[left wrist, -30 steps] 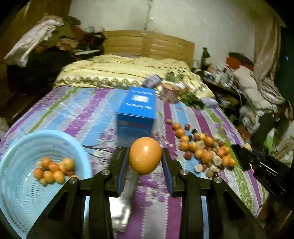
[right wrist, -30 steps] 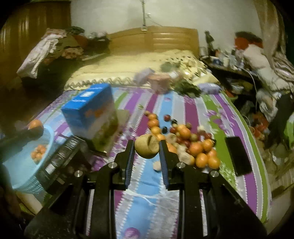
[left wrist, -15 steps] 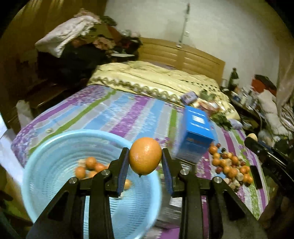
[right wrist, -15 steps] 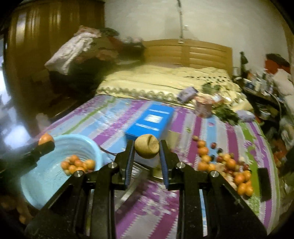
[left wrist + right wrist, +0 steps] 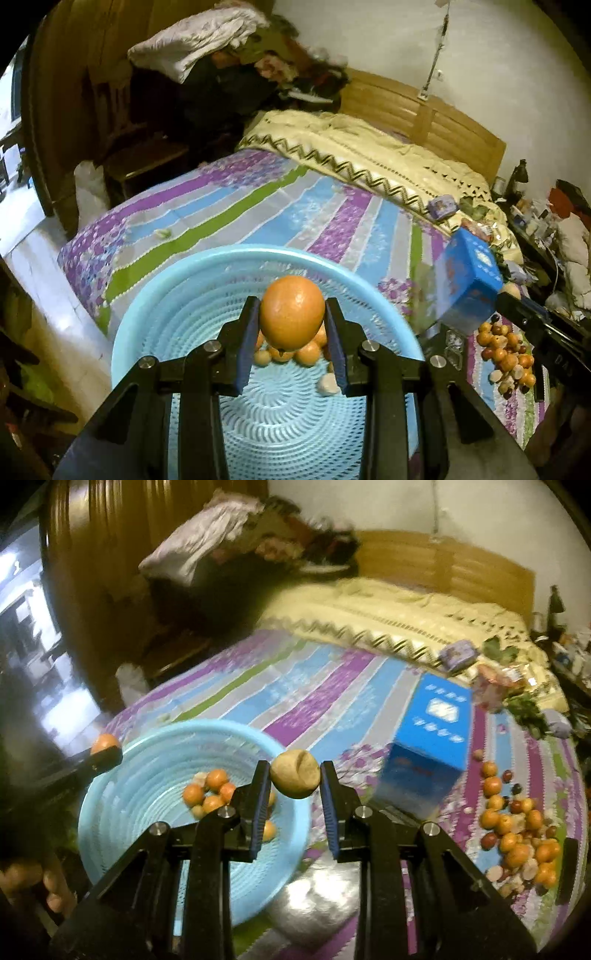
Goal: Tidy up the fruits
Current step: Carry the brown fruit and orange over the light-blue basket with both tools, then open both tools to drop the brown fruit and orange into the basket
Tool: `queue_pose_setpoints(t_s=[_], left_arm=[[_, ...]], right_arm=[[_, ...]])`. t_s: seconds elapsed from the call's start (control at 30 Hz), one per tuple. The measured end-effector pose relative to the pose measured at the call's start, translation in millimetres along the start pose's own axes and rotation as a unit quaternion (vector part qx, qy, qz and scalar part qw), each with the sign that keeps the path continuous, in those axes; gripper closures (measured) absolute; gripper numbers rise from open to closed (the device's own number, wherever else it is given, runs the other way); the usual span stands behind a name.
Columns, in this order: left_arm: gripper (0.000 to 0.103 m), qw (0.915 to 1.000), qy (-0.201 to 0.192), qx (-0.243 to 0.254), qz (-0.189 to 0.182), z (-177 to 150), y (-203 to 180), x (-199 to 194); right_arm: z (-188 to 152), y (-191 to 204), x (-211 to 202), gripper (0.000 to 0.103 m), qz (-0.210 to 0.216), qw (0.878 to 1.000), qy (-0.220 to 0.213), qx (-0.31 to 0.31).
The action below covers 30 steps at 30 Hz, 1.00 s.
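My left gripper (image 5: 291, 314) is shut on an orange (image 5: 291, 312) and hangs over the light blue basket (image 5: 177, 299), which holds several small oranges (image 5: 308, 352). My right gripper (image 5: 294, 779) is shut on a tan walnut-like fruit (image 5: 294, 778), just off the right rim of the blue basket (image 5: 122, 797). The left gripper with its orange (image 5: 104, 743) shows at the basket's far left rim. A heap of mixed fruit (image 5: 517, 834) lies on the striped bedspread at the right, also seen as the fruit heap (image 5: 508, 354).
A blue carton (image 5: 430, 746) stands between basket and heap; the carton (image 5: 469, 280) shows in the left view too. A silvery bag (image 5: 317, 897) lies under my right gripper. A folded cream quilt (image 5: 369, 147) and wooden headboard (image 5: 436, 110) lie beyond. Clutter fills the right bedside; a hand (image 5: 33, 882) shows at lower left.
Both grippers have swung left from the fruit heap toward the basket, each still holding its fruit. The left one now sits over the basket; the right one has reached its rim.
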<state>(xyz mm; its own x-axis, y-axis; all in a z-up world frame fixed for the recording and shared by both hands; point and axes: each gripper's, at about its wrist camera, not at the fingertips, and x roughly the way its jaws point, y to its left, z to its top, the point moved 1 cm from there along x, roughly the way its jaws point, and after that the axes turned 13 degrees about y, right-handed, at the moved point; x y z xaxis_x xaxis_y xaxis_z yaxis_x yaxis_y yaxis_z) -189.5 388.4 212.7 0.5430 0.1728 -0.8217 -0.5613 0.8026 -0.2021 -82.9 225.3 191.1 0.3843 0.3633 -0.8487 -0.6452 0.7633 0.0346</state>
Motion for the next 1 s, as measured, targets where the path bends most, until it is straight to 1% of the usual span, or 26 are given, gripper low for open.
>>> queue_pose_setpoints(t_s=[0.23,0.33,0.53,0.63,0.77,1.0], left_arm=[[0.067,0.9985,0.055,-0.005,0.005,-0.3,17.6,31.3],[0.067,0.9962,0.087,-0.008,0.006,-2.4,27.3,47.9],[0.067,0.9908,0.135,-0.011,0.007,-10.6,40.5,73.1],[0.067,0.9873,0.158,-0.004,0.015,-16.5,43.1,85.6],[0.067,0.9842,0.176,0.005,0.021,-21.5,42.6,96.1],[0.067,0.9826,0.184,0.008,0.021,-23.7,43.8,101.9]], right_arm=[[2.9,12.4,38.8,0.076,0.034,0.996,0.081,-0.011],[-0.9,16.3,53.4,0.076,0.044,0.992,0.114,-0.016],[-11.0,24.6,77.6,0.076,0.058,0.984,0.164,-0.027],[-16.8,26.5,86.2,0.076,0.058,0.981,0.183,-0.031],[-21.1,26.6,92.0,0.076,0.06,0.978,0.197,-0.032],[-22.3,27.0,94.6,0.076,0.062,0.977,0.201,-0.032]])
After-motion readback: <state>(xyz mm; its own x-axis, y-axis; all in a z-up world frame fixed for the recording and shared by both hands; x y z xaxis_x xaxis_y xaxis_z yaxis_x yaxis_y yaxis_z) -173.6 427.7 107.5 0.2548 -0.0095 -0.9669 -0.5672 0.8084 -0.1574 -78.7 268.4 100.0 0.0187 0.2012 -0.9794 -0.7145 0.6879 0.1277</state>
